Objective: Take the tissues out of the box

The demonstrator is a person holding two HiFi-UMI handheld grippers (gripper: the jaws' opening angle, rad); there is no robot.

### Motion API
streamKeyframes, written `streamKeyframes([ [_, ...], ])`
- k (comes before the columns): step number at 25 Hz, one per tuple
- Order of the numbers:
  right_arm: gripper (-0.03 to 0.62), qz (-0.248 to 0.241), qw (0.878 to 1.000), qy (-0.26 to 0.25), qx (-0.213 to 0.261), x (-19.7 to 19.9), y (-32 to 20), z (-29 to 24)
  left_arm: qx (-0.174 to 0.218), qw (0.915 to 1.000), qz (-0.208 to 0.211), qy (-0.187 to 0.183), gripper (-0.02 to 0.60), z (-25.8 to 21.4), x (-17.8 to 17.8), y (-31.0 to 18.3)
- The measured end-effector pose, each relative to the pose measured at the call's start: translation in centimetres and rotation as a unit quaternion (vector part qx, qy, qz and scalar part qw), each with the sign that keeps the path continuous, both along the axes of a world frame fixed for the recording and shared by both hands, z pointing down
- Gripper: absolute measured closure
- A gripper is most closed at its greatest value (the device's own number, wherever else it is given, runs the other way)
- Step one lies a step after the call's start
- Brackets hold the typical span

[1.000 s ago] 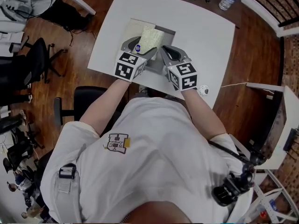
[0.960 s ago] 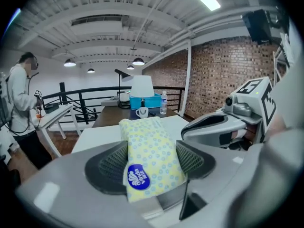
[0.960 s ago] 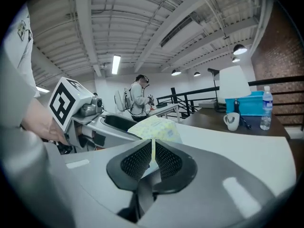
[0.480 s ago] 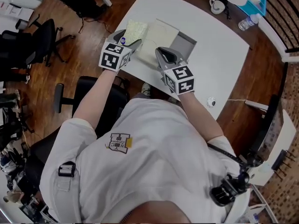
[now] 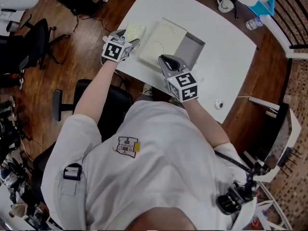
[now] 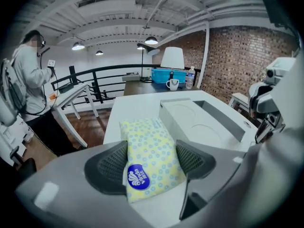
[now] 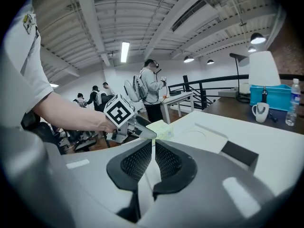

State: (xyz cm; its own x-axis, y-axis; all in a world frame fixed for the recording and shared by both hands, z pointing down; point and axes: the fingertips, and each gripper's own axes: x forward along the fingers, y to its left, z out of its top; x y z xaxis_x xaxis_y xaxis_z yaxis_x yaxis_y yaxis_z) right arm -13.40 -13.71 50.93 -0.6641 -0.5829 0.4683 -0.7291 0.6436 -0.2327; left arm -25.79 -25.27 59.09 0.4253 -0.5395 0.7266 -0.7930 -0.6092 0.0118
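A yellow dotted tissue pack with a blue round label sits between the pads of my left gripper, which is shut on its sides. In the head view that gripper holds the pack over the white table's left edge, clear of the box. The white box lies in the middle of the table, its dark opening on the right side. My right gripper rests at the box's near corner, jaws shut with nothing between them. From the right gripper view, the pack shows past the left gripper's fingers.
A mug, a water bottle and a blue bin stand at the table's far end. A small round object lies near the right front edge. Black office chairs stand on the wooden floor to the left. People stand in the background.
My left gripper has carried the tissue pack up and out of the box and leftward to the table's left edge. The right gripper stays by the box.
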Motion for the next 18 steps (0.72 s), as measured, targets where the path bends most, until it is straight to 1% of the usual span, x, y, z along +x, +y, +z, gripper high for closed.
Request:
streamKeyframes([
  [3,0.576,0.011,1.000,0.008,-0.011,0.9,-0.2,0.8,-0.021,0.9997,0.012,0.003,0.255,2.4,0.5,-0.3],
  [5,0.576,0.015,1.000,0.009,-0.014,1.2,-0.4,1.2,-0.018,0.9997,0.010,0.016,0.255,2.8,0.6,-0.7],
  [10,0.576,0.020,1.000,0.010,-0.015,1.3,-0.6,1.5,-0.012,0.9996,0.013,0.022,0.255,2.8,0.6,-0.7],
  [13,0.576,0.018,1.000,0.009,-0.011,1.4,-0.8,1.2,-0.014,0.9995,0.018,0.021,0.231,2.7,0.6,-0.6],
  [16,0.576,0.017,1.000,0.005,-0.003,1.6,-0.8,0.7,0.001,0.9995,0.022,0.022,0.230,1.4,0.3,-0.5],
  [18,0.576,0.017,1.000,0.004,0.002,1.8,-0.7,0.4,0.019,0.9991,0.015,0.034,0.230,-0.5,0.1,-0.4],
])
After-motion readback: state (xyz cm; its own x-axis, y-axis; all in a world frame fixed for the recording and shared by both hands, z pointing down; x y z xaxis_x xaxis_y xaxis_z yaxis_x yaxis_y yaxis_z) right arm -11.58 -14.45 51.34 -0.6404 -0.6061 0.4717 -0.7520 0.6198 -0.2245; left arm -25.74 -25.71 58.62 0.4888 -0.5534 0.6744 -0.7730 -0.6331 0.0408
